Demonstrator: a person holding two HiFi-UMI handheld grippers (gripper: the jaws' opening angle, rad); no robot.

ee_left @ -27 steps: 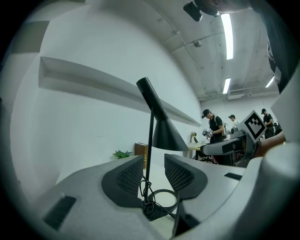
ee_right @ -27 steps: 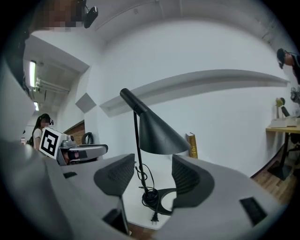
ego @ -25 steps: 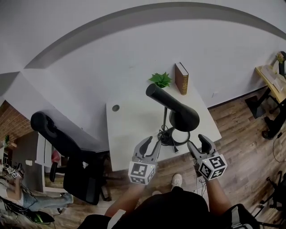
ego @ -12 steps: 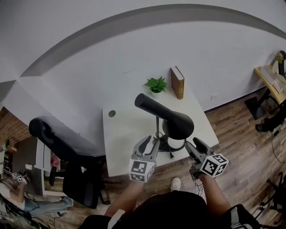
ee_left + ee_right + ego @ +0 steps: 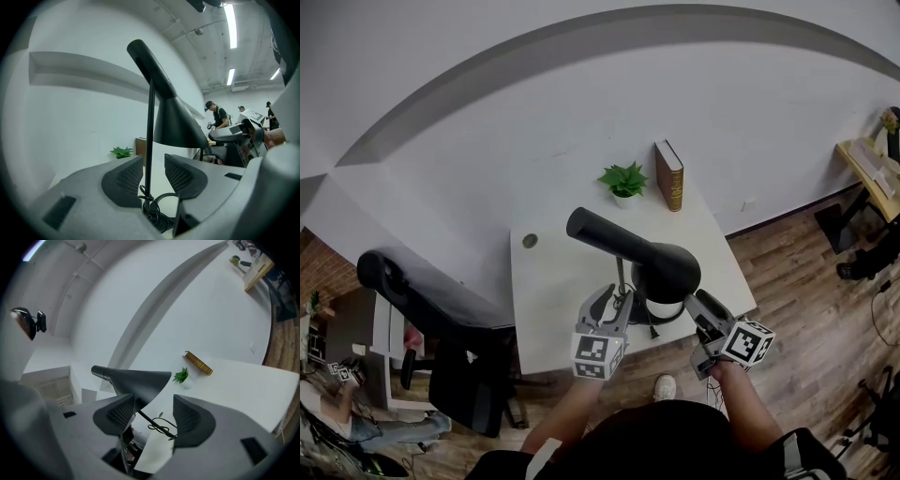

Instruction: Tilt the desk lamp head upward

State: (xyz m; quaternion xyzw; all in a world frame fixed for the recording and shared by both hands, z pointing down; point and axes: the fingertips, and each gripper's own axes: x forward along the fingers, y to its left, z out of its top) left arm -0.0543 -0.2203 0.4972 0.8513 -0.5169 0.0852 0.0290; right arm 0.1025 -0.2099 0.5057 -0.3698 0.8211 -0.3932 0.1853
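Note:
The black desk lamp stands near the front edge of the white desk (image 5: 553, 281). Its cone head (image 5: 628, 251) slopes down to the right, with the shade's mouth facing the desk, on a thin upright stem (image 5: 621, 274). My left gripper (image 5: 614, 300) is open at the foot of the stem. In the left gripper view the stem (image 5: 150, 131) shows in the gap between the jaws of that gripper (image 5: 153, 172), and no touch shows. My right gripper (image 5: 701, 309) is open just right of the shade. In the right gripper view the head (image 5: 136, 378) lies beyond that gripper (image 5: 152, 414).
A small potted plant (image 5: 623, 178) and a brown book (image 5: 668, 175) stand at the desk's back edge. The lamp's coiled cord (image 5: 161, 425) lies by its base. A cable hole (image 5: 530, 241) is at the back left. A black office chair (image 5: 441, 309) stands left of the desk.
Both grippers have come closer to the lamp. The left one now reaches the stem's foot and the right one sits beside the shade. Both stay open.

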